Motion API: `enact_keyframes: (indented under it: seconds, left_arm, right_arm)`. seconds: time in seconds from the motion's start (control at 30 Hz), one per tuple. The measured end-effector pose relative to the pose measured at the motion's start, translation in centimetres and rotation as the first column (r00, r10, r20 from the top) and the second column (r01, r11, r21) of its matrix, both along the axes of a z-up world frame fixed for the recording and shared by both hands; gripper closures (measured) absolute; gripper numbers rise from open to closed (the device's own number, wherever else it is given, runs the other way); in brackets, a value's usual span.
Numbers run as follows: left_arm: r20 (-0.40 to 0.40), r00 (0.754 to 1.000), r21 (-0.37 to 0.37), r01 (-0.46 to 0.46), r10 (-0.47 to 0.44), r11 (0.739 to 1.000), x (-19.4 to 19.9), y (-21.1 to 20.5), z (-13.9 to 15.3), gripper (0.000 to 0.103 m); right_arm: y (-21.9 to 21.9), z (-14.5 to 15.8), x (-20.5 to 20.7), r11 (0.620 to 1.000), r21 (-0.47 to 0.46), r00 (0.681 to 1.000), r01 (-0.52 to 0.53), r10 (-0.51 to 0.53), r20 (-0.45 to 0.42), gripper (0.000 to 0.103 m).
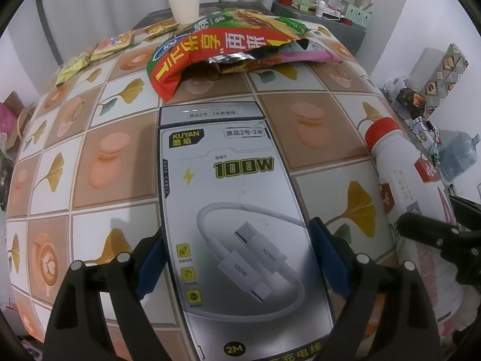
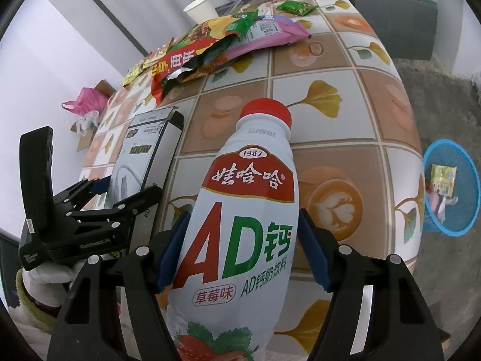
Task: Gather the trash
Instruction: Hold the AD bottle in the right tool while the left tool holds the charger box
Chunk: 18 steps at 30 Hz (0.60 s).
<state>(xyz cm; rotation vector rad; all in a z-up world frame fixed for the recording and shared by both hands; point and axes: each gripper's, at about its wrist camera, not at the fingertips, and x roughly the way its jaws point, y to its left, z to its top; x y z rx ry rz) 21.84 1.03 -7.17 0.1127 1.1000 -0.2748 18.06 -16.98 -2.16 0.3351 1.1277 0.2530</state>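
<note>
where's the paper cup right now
The paper cup stands at the table's far edge, just behind the red snack bag, seen upper left of centre in both wrist views.

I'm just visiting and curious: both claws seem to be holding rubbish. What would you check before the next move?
1. Left gripper pads against the cable box: ok.
2. Right gripper pads against the milk bottle: ok.
3. Bottle cap on: ok.
4. Blue bin on the floor, open: ok.
5. Snack bags and paper cup left on the table: not ok.
6. Box lifted off the table: cannot tell.
</note>
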Motion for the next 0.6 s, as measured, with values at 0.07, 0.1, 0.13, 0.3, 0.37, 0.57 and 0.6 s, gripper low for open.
enact_keyframes:
  seconds: [0.07, 0.1, 0.13, 0.3, 0.37, 0.57, 0.6]
  left_arm:
    - [0.001, 1.000, 0.001, 0.000, 0.000, 1.000, -0.01, -0.01, -0.01, 0.017]
    - [0.002, 1.000, 0.003, 0.000, 0.000, 1.000, -0.02, -0.01, 0.00, 0.018]
    - [0.005, 1.000, 0.006, -0.001, 0.001, 1.000, -0.03, -0.01, 0.01, 0.018]
    - [0.012, 1.000, 0.016, -0.001, 0.000, 1.000, -0.13, -0.10, 0.09, 0.018]
    - [0.014, 1.000, 0.018, -0.001, 0.001, 1.000, -0.13, -0.10, 0.10, 0.018]
    - [0.019, 1.000, 0.019, -0.001, 0.001, 1.000, -0.12, -0.04, 0.18, 0.018]
    - [0.021, 1.000, 0.019, -0.001, 0.000, 1.000, -0.10, -0.04, 0.23, 0.018]
  right_arm:
    - [-0.08, 0.01, -0.02, 1.000, 0.007, 1.000, 0.000, 0.000, -0.001, 0.040]
    - [-0.08, 0.03, -0.06, 1.000, 0.011, 1.000, 0.001, -0.001, -0.002, 0.040]
    - [-0.12, 0.03, -0.10, 1.000, 0.018, 1.000, 0.001, -0.001, -0.003, 0.041]
    - [-0.19, 0.07, -0.17, 1.000, 0.031, 1.000, 0.004, -0.004, -0.003, 0.042]
    - [-0.26, 0.07, -0.19, 0.999, 0.034, 1.000, 0.005, -0.005, -0.003, 0.042]
    - [-0.63, 0.08, -0.30, 0.999, 0.046, 1.000, 0.014, -0.013, -0.004, 0.043]
    - [-0.71, 0.09, -0.34, 0.999, 0.047, 1.000, 0.015, -0.015, -0.004, 0.043]
